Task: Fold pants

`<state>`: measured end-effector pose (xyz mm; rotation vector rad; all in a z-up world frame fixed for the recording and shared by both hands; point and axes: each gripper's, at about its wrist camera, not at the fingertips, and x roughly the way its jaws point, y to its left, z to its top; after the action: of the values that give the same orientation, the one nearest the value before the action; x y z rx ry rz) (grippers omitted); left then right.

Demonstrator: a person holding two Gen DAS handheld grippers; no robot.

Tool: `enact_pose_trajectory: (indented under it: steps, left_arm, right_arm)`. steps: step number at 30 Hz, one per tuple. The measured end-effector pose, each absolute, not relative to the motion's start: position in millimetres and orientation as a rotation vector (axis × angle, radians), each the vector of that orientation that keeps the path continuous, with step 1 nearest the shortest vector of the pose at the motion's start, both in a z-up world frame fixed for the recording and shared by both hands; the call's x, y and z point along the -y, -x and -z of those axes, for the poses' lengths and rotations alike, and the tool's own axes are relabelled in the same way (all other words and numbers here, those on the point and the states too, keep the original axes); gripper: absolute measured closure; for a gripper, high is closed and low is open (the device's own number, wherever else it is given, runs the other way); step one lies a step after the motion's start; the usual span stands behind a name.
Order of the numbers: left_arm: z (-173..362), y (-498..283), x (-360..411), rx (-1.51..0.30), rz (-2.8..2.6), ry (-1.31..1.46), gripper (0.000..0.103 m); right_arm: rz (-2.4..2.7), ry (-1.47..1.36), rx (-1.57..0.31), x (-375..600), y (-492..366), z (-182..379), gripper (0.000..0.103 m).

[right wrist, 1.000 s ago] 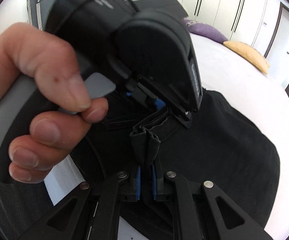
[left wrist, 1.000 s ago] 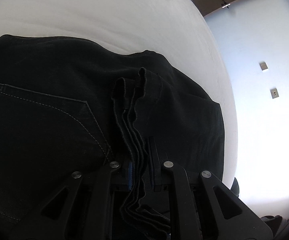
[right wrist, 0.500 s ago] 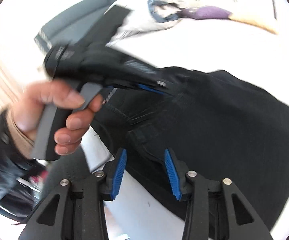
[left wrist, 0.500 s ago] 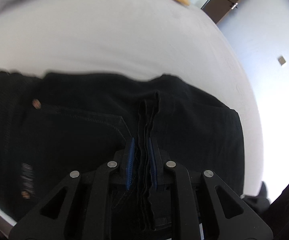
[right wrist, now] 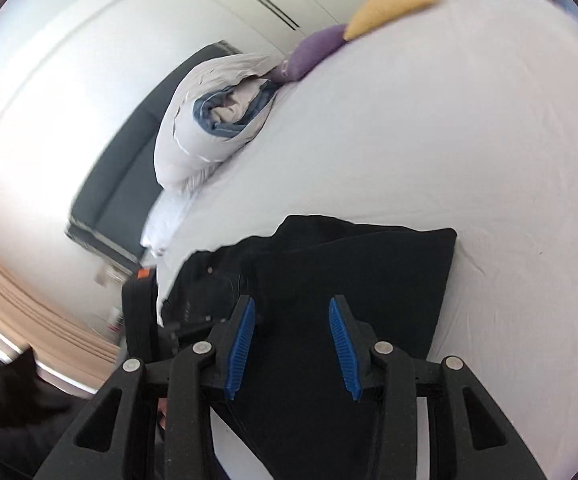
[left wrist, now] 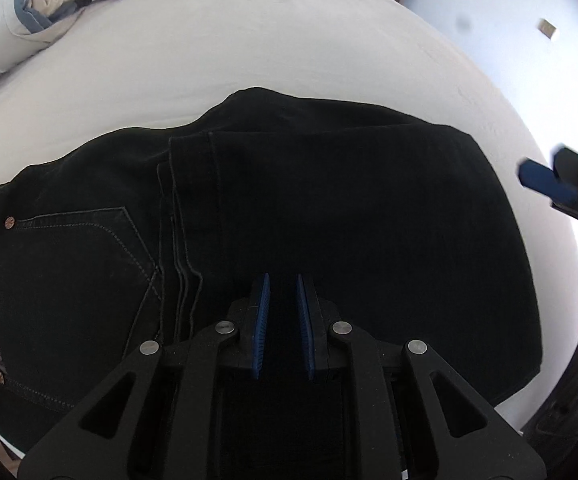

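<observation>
Black pants (left wrist: 349,216) lie folded flat on a white bed (left wrist: 249,52), the leg part laid over the seat with its back pocket (left wrist: 69,264). My left gripper (left wrist: 281,284) hovers just above the near edge of the pants, its blue pads a small gap apart with nothing between them. My right gripper (right wrist: 291,312) is wide open and empty above the folded pants (right wrist: 349,280). Its blue pad and the hand holding it also show at the right edge of the left wrist view (left wrist: 545,184).
A rolled white and blue duvet (right wrist: 217,120), a purple pillow (right wrist: 317,52) and a yellow pillow (right wrist: 393,4) lie at the head of the bed. A dark headboard (right wrist: 129,184) and white wardrobes stand behind. The bed's edge is close below the grippers.
Both grippers let go of the bunched hems and pulled back. The right opened first, then swung away. The folded leg part now lies flat over the seat.
</observation>
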<state>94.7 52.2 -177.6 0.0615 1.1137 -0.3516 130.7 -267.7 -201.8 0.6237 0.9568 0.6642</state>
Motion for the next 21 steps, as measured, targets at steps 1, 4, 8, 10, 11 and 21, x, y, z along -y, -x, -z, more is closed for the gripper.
enact_pose_trajectory:
  steps: [1, 4, 8, 10, 11, 21]
  left_arm:
    - [177.3, -93.7, -50.1, -1.113, 0.34, -0.077, 0.089]
    - [176.4, -91.2, -40.8, -1.112, 0.306, -0.155, 0.089]
    - [177.2, -89.7, -37.7, -1.107, 0.282, -0.177, 0.089]
    - [177.3, -88.0, -34.4, -1.107, 0.284, -0.167, 0.089]
    - [177.1, -88.7, -35.2, -1.108, 0.284, -0.164, 0.089]
    - [176.4, -85.4, -42.3, -1.099, 0.289, -0.135, 0.089]
  right_arm:
    - [-0.679, -0.669, -0.972, 265.1, -139.9, 211.1, 0.06]
    - [-0.632, -0.763, -1.025, 273.4, -157.9, 244.6, 0.061]
    - [-0.598, -0.877, -1.044, 275.7, -161.4, 272.2, 0.08]
    - [-0.601, -0.873, -1.079, 271.4, -154.4, 277.0, 0.088]
    - [-0.615, -0.863, -1.096, 269.6, -148.3, 277.6, 0.088]
    - [-0.747, -0.721, -1.177, 244.6, -38.9, 265.7, 0.088]
